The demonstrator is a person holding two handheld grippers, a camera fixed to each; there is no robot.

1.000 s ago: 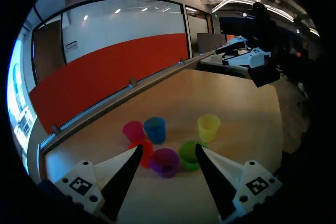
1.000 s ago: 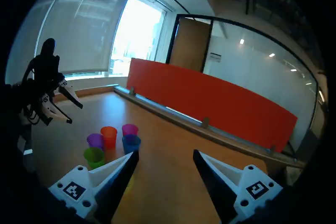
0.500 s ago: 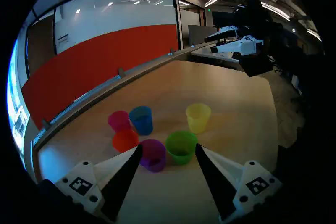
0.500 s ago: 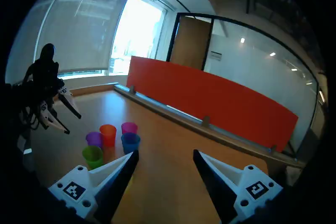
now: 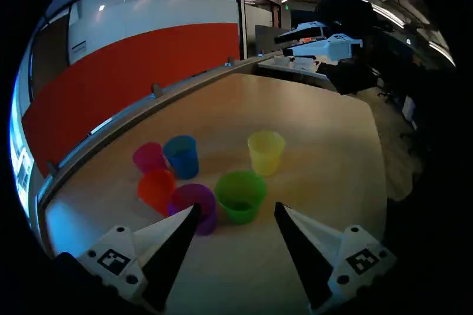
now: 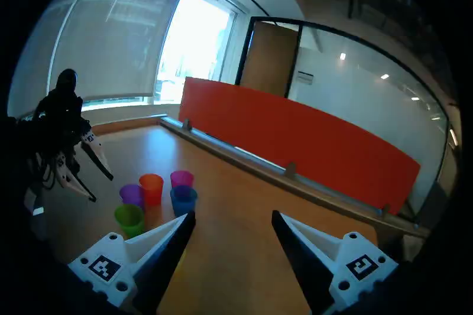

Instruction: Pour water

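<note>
Six plastic cups stand grouped on the wooden table (image 5: 322,132): pink (image 5: 149,156), blue (image 5: 182,156), yellow (image 5: 265,152), orange (image 5: 155,190), purple (image 5: 195,198) and green (image 5: 240,195). My left gripper (image 5: 235,221) is open and hovers just short of the green cup, which sits ahead of the gap between its fingers. In the right gripper view the pink (image 6: 181,178), orange (image 6: 151,188), blue (image 6: 183,200), purple (image 6: 130,194) and green (image 6: 129,218) cups lie ahead to the left. My right gripper (image 6: 233,223) is open and holds nothing. The left gripper (image 6: 101,189) hangs beside the cups.
A red partition (image 5: 118,72) with a metal rail runs along the table's far side. The right gripper (image 5: 281,46) and the dark hand holding it hover far off over the table's far end. The table edge (image 5: 384,155) drops off at right. A bright window (image 6: 195,49) lies beyond.
My left gripper has come closer to the cups and shifted right, so the green cup now sits just ahead of its fingers. The right gripper has barely moved.
</note>
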